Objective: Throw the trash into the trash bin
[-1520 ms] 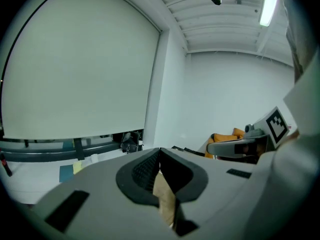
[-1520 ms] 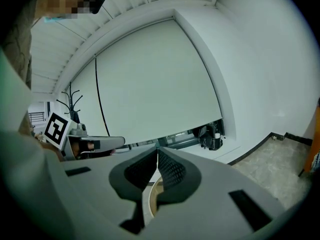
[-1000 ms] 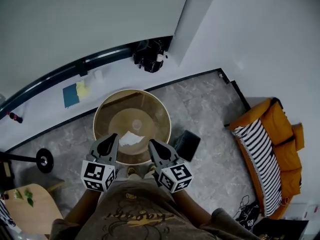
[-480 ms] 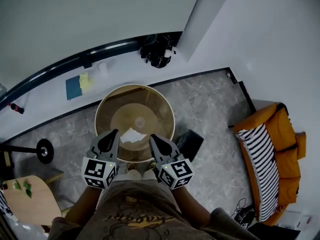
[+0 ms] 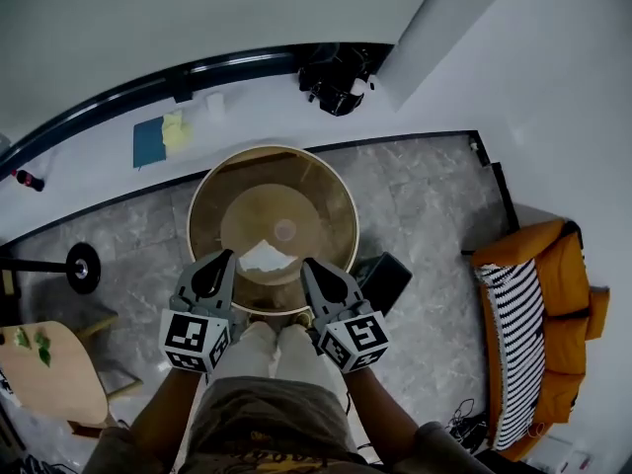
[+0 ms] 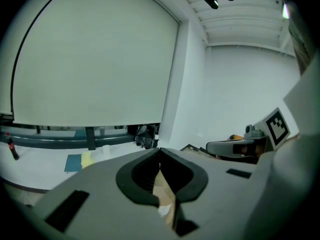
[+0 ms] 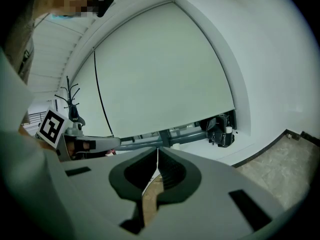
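A round tan trash bin stands on the grey stone floor straight below me. A crumpled white piece of paper lies inside it, near the front wall. My left gripper hangs over the bin's near rim at the left, jaws together and empty. My right gripper hangs over the near rim at the right, also shut and empty. In the left gripper view the left gripper shows tan and a bit of white through the slit below its tips. The right gripper shows its ribbed pads meeting.
A black box lies on the floor right of the bin. An orange sofa with a striped cushion stands at the right. A black device and blue and yellow pads lie at the back. A round black base sits at the left.
Both grippers have sunk and moved forward, closer to the bin's near rim. The paper lies in the same spot in the bin. Both stay shut.
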Tool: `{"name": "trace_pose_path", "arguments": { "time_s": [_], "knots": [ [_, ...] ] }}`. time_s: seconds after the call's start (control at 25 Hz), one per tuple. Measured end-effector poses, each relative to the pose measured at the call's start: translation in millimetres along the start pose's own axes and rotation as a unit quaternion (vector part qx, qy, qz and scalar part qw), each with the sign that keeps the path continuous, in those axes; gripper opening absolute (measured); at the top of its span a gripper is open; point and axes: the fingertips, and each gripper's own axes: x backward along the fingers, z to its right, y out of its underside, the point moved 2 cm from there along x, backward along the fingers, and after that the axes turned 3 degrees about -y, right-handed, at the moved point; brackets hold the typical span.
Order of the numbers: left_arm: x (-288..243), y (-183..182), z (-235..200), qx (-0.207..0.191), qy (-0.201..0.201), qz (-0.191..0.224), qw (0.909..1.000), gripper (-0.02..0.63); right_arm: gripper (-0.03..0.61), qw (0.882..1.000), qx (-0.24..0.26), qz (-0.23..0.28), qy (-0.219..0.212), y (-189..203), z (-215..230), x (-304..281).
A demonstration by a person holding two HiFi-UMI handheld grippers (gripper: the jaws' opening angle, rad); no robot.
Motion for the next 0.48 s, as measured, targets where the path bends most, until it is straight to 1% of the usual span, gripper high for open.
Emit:
{"name": "trace_pose_path", "arguments": {
  "time_s": [0.16, 0.32, 0.48],
  "knots": [
    [-20, 33, -5, 0.012, -0.008, -0.010, 0.9998, 0.018, 0.020, 1.000, 0.007, -0.003, -0.005, 23, 19, -15],
    [-40, 73, -14, 0.023, -0.006, -0.017, 0.9996, 0.018, 0.020, 1.000, 0.015, -0.009, -0.007, 57, 30, -30],
    [-60, 111, -26, 0.034, -0.013, -0.019, 0.9991, 0.018, 0.020, 0.999, 0.028, -0.015, -0.007, 89, 41, -49]
  ]
}}
